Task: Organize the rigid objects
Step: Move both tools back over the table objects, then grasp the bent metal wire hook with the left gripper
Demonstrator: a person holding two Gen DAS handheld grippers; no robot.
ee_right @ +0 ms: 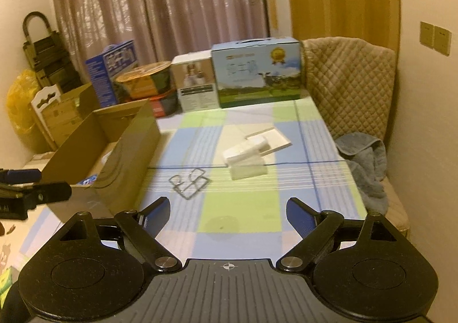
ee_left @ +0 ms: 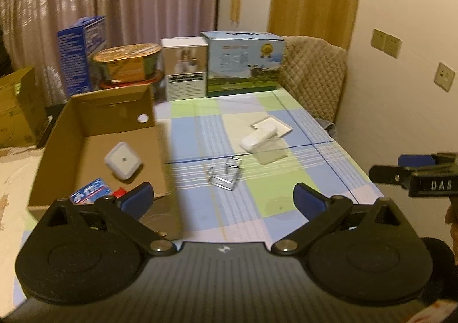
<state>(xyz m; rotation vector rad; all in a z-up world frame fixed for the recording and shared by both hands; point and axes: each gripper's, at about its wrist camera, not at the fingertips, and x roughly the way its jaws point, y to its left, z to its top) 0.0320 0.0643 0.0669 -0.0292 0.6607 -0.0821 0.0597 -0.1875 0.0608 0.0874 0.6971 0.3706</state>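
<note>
We hold both grippers above the near end of the checked tablecloth (ee_left: 286, 128), and both are empty. The left gripper (ee_left: 223, 194) has its jaws spread wide with nothing between them, and the right gripper (ee_right: 227, 210) is the same.

Just ahead of the left jaws, a little to their inner side, lies a bent metal wire rack (ee_left: 226, 174), flat on the cloth. In the right wrist view it lies ahead and to the left of the jaws. Left of the left jaws stands the open cardboard box (ee_left: 57, 151). Inside it we see a white square device (ee_left: 123, 160) and, nearer to us, a blue and red packet (ee_left: 91, 190), partly hidden behind the left finger.

Further ahead, a little to the right of the left jaws, a white oblong gadget (ee_left: 259, 138) rests on a clear plastic piece (ee_left: 270, 152), and behind them lies a flat white lid (ee_left: 272, 125). How these three touch each other we cannot tell well, because the picture is blurred. At the far edge stand several retail boxes, among them a milk carton case (ee_left: 243, 62).

We judge that some things are already in the box and we are between two picks. The next move probably calls for lowering one open gripper over the wire rack. The rack is thin and low, so the fingers must come down almost to the cloth.
</note>
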